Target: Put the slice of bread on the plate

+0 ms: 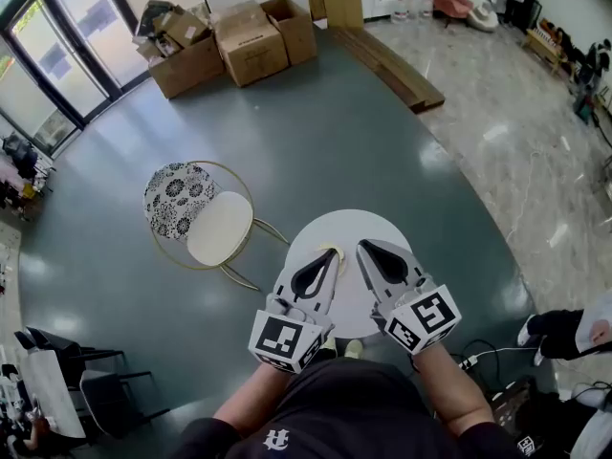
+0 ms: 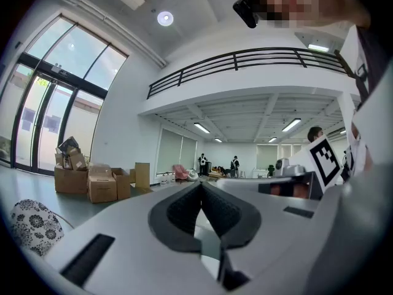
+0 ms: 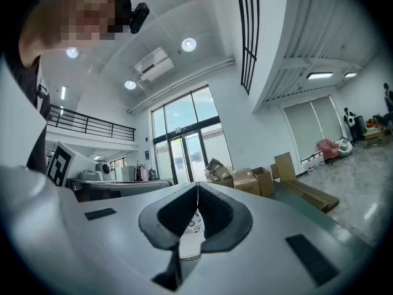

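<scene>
Far left, on the grey floor (image 1: 115, 285): a chair (image 1: 218, 226) with a cream seat and a black-and-white patterned back. It stands just beside the round white table (image 1: 356, 226), off its left edge. Cardboard boxes (image 1: 251, 46) sit well apart, by the glass doors.

Left forearm (image 1: 244, 404): bare, rising from the lower frame edge and angled inward. We do not see the hand itself, which is hidden under the marker cube (image 1: 284, 338). The left gripper (image 1: 328, 262) is held level above the table, nose slanting up and to the right in the head view. Its own view (image 2: 201, 184) looks straight across the room, with the dark pads pressed together at the tips and nothing between them.

Just past that nose, left of the table's middle, lies a pale, tan-rimmed shape (image 1: 340, 252). It is partly covered by the gripper. We cannot tell whether it is the plate, the bread, or one on the other.

Right gripper (image 1: 366, 250): beside the left one, close but apart, its nose slanting up and to the left so the two tips converge over the table. It is held level too. Its own view (image 3: 197, 185) shows the pads meeting in a thin seam and gripping nothing. The chair's patterned back shows through the hollow behind the tips.

Right forearm (image 1: 449, 390): bare, mirroring the left, behind its marker cube (image 1: 426, 318). Each gripper view shows the other gripper alongside.
</scene>
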### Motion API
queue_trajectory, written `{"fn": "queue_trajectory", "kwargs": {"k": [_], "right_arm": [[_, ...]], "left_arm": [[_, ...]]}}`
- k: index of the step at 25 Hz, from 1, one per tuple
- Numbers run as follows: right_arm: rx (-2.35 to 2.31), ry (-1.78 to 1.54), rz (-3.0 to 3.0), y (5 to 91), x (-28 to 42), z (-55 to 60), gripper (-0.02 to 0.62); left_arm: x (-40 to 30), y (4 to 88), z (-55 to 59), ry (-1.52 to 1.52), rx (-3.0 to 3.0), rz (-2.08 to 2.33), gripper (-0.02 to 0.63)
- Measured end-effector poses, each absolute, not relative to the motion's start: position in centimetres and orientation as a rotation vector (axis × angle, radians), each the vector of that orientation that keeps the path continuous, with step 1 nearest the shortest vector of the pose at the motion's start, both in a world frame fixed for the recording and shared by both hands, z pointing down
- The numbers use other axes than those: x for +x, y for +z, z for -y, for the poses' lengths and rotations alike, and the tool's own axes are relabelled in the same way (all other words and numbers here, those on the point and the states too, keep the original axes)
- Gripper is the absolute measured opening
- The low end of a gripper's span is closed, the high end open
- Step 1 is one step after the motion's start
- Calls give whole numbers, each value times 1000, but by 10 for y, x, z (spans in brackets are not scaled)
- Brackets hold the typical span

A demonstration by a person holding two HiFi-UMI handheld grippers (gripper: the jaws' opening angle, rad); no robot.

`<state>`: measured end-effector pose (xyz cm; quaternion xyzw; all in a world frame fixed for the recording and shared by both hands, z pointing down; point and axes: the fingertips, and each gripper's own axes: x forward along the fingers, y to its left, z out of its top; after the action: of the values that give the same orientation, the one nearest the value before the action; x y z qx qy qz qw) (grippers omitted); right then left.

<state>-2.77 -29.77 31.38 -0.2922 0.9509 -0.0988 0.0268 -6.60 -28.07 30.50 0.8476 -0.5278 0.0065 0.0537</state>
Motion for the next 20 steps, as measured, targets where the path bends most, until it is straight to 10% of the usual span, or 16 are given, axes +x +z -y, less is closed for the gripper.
{"fn": "queue_trajectory", "kwargs": {"k": [20], "right_arm": [[-880, -202, -2978, 298, -20, 284, 6]], "left_arm": [[-57, 293, 268, 2, 2565, 1671, 6]]}}
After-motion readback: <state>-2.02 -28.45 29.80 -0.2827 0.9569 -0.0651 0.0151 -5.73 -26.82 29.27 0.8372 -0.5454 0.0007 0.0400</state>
